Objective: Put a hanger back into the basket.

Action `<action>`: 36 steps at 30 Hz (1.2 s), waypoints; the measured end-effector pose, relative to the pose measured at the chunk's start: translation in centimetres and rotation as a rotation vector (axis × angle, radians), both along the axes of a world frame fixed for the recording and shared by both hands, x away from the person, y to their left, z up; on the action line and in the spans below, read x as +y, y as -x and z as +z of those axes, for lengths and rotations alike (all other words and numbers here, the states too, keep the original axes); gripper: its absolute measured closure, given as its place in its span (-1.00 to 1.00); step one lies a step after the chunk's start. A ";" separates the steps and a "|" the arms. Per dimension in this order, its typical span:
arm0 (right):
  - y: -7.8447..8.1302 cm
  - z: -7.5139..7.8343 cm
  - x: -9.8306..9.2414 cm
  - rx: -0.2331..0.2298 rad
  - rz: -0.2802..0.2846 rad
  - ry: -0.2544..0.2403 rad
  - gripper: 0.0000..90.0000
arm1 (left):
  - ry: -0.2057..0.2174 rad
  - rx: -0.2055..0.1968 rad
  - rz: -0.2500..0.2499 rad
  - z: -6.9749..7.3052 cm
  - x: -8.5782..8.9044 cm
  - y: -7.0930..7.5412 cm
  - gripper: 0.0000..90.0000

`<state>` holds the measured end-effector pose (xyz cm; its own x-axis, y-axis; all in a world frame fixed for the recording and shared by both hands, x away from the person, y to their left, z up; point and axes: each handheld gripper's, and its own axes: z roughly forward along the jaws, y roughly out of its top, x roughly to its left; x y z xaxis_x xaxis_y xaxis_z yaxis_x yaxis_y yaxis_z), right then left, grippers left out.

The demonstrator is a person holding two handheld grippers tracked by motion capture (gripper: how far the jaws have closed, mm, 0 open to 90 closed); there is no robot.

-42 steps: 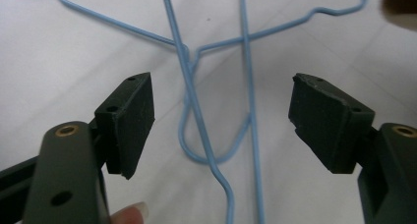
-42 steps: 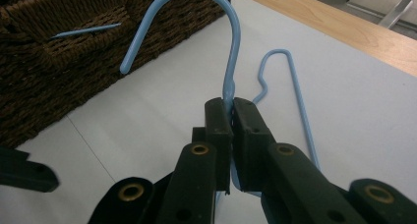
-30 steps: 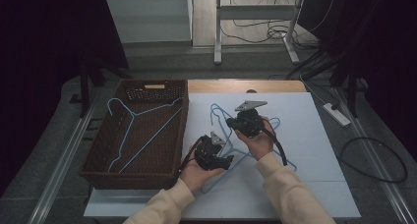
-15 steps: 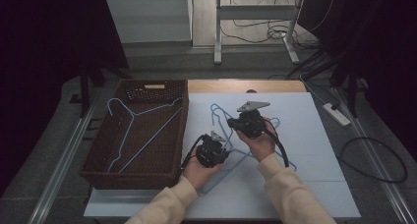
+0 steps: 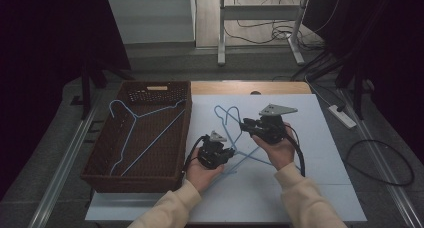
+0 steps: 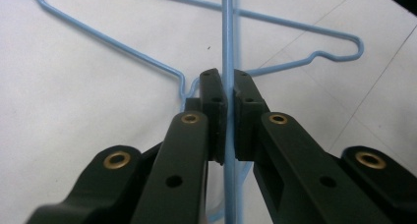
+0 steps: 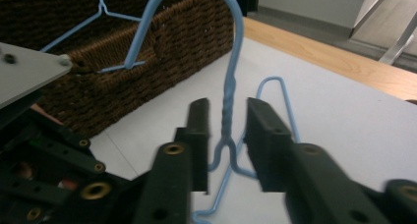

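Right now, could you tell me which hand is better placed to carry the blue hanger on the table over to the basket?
Left. The left gripper is clamped on the hanger's wire and sits nearer the basket; the right gripper has just been opening, its jaws clear of the twisted neck.

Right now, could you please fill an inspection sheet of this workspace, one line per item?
Surface: white table top, wooden strip at the far edge.
Job's things: blue wire hangers on the table; another hanger lies in the wicker basket.
Clutter: nothing seen.
Grippers: left gripper shut on a hanger wire; right gripper has just been opening, its jaws apart around the twisted neck, not pressing it.
Cables: black gripper cable; floor cables.
Surroundings: dark room, power strip, metal stand.
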<state>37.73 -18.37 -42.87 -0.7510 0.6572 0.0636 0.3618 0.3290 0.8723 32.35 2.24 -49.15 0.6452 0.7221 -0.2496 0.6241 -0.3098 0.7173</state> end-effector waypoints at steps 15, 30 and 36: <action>4.9 -1.1 -6.8 -0.018 -0.034 -0.066 -0.05 | 0.122 -0.003 -0.004 1.7 0.3 0.5 0.91; 6.1 -2.5 -10.2 -0.019 -0.086 -0.053 -0.12 | 0.250 -0.047 -0.034 6.5 2.2 1.9 0.91; 5.9 -2.9 -10.4 -0.010 -0.098 -0.043 -0.12 | 0.299 -0.072 -0.040 8.4 3.4 2.2 0.91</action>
<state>31.82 -28.79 -45.81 -0.6842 0.7241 0.0867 0.3819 0.2544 0.8885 30.20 5.68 -40.77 0.6955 0.5968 -0.4001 0.5602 -0.1017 0.8221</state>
